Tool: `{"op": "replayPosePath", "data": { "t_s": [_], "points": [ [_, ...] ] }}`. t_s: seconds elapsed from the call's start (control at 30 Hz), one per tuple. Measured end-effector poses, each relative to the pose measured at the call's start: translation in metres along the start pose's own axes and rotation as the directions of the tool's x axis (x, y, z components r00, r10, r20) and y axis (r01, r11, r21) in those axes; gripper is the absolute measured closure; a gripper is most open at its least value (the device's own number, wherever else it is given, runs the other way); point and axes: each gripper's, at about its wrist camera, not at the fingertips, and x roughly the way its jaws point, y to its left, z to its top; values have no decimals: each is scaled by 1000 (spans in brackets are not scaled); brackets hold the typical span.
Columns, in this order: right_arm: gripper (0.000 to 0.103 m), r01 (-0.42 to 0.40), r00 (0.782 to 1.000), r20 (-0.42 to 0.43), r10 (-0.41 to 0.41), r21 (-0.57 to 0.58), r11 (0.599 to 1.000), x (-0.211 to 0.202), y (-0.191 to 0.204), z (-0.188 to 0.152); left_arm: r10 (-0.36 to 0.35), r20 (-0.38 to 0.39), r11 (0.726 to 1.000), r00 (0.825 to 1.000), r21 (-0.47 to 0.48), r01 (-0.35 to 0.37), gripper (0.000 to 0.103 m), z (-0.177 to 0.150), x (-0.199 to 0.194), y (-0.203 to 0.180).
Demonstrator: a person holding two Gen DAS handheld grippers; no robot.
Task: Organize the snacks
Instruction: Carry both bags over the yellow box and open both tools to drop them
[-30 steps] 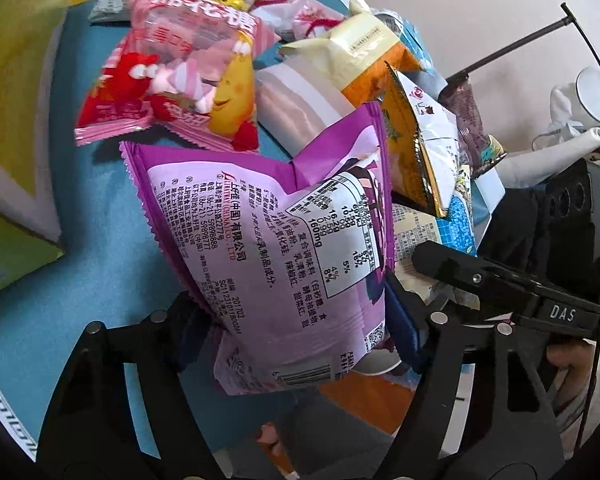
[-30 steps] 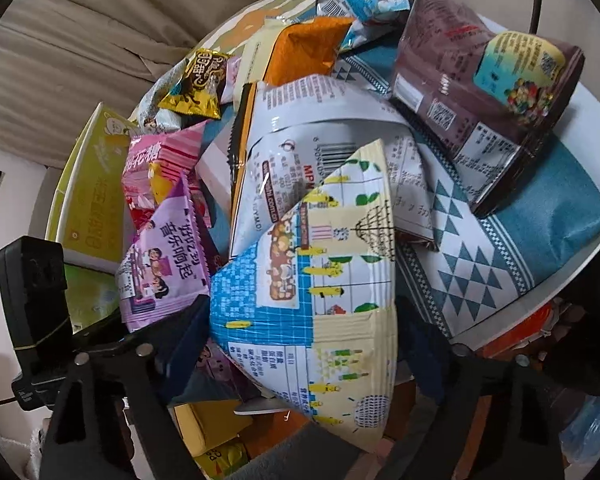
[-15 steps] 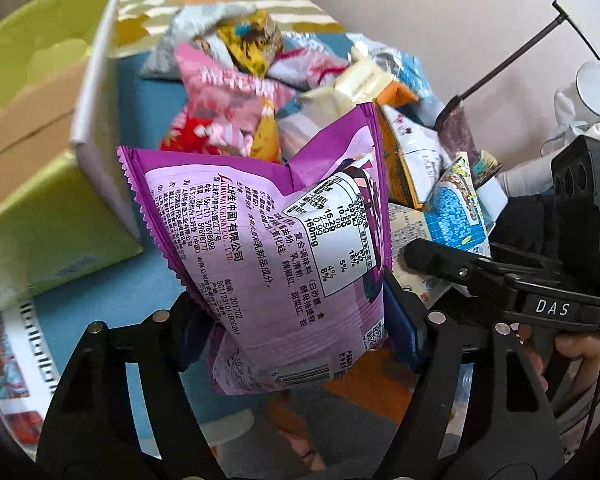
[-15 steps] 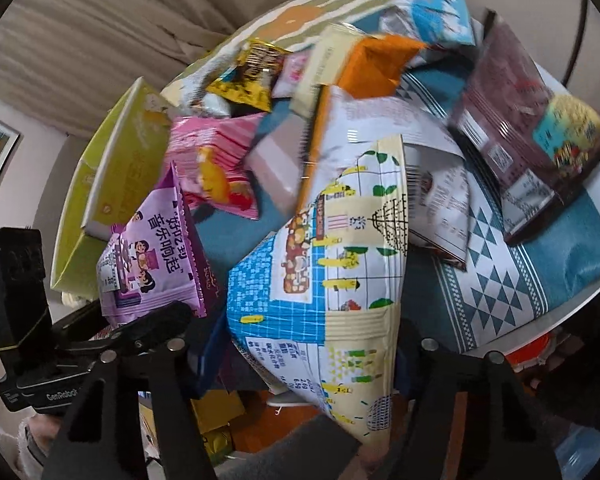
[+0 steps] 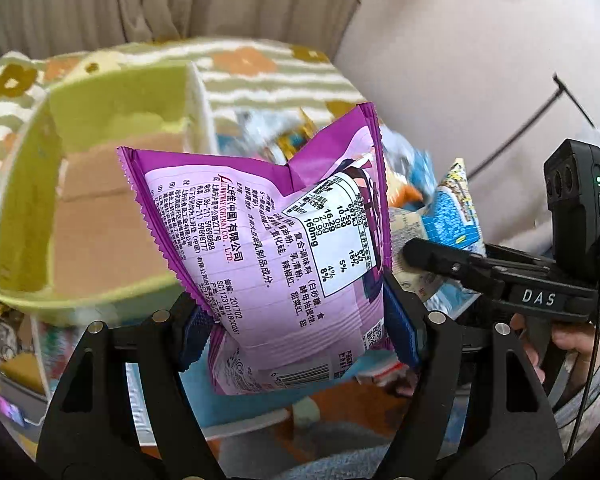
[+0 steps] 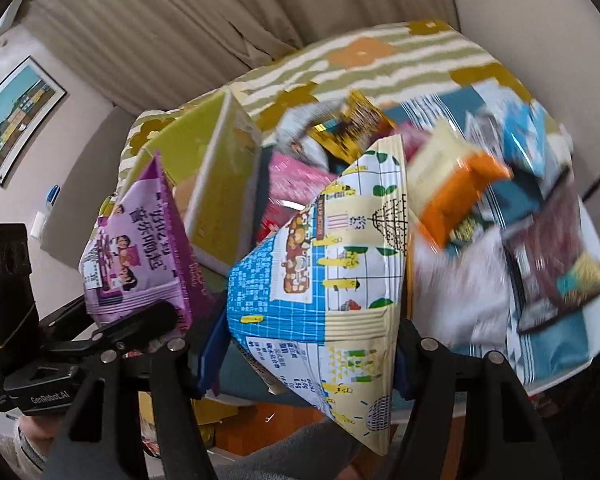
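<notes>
**Both bags lifted, box coming into reach**

Since a second ago we have raised both bags off the pile, and the open yellow-green cardboard box point(image 5: 100, 208) now fills the left wrist view. Our left hand-held gripper point(image 5: 300, 320) is clamped on the purple foil snack bag point(image 5: 268, 248), held in the air beside the box. Our right hand-held gripper point(image 6: 304, 352), whose jaws have just been closing, pinches the blue-and-cream printed snack pouch point(image 6: 332, 272) above the heap of loose snack packets point(image 6: 480, 208) on the blue patterned worktop point(image 6: 540, 344). Both grippers tilt steeply downward. We should carry each bag fully over the box mouth, keep them apart, and let go low.
</notes>
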Motion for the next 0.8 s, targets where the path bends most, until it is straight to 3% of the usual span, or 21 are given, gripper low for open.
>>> {"op": "replayPosePath", "data": {
  "t_s": [0.2,0.4,0.63,0.8],
  "points": [
    [42,1,999,49,5,-123,992,-3,48,47,74,85,997,994,-37,-71,32,40,-32,54],
    [41,-16,997,66,31,-205,979,10,92,95,138,89,989,986,-71,-132,32,77,-38,116],
    [41,7,997,74,11,-236,972,51,131,138,219,30,972,975,-98,-215,32,115,-2,170],
    [41,26,999,40,-15,-302,953,99,149,166,298,-28,948,954,-106,-299,32,139,38,200]
  ]
}}
